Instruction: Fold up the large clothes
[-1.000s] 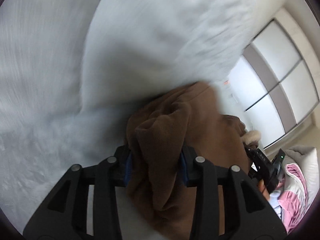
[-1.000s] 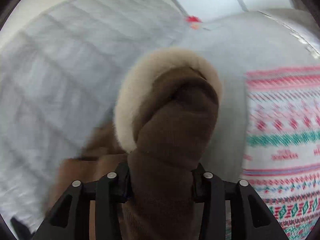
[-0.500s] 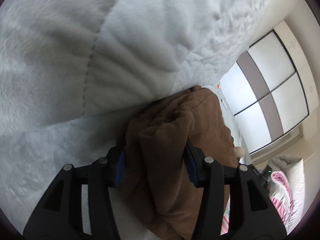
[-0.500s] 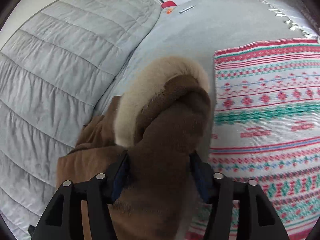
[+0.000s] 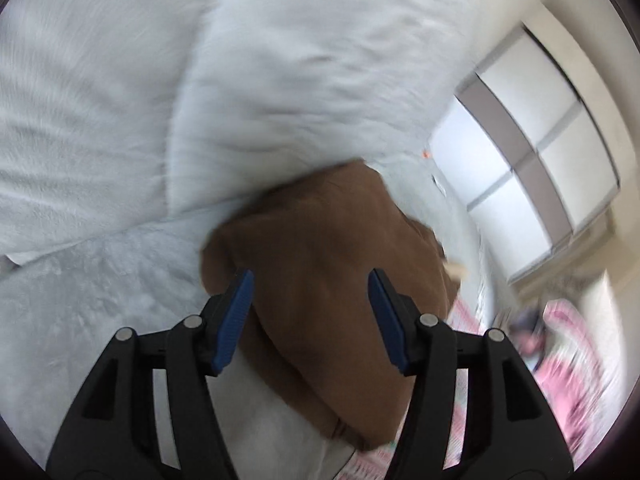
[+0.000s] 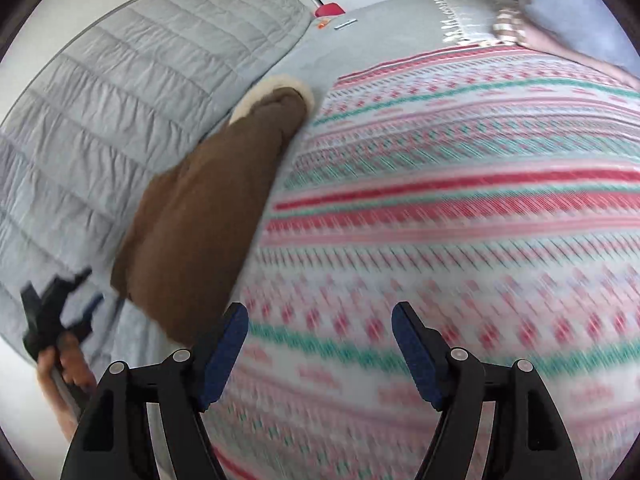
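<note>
Left wrist view showed the left gripper (image 5: pixel 310 300) with its jaws spread wide and nothing clamped; the brown garment (image 5: pixel 320 240) lay bunched between and past the blue pads (image 5: pixel 236 320), against the grey quilt (image 5: pixel 280 80) and on the pale sheet (image 5: pixel 100 280). Half a second earlier those pads had been pinched on a fold of the garment, so it had been let go. A window (image 5: pixel 532 160) stood at the right, and the picture was blurred with motion.

Right wrist view showed the right gripper (image 6: pixel 320 340) likewise wide open and empty, over the patterned blanket (image 6: pixel 460 200). The garment (image 6: pixel 200 208) lay to its left, stretched along the quilt (image 6: pixel 120 100), its cream fur trim (image 6: pixel 264 88) at the far end. Earlier this gripper had held the furred end right in front of the lens; it had since released it and drawn back. The left gripper (image 6: pixel 52 320) appeared at the lower left edge, near the garment's near end.

By my reading, a carry-and-put-down step had just finished, with the garment set aside in a rough bundle. The next move probably called for reaching to another piece, or re-gripping this one at two corners to square it.
</note>
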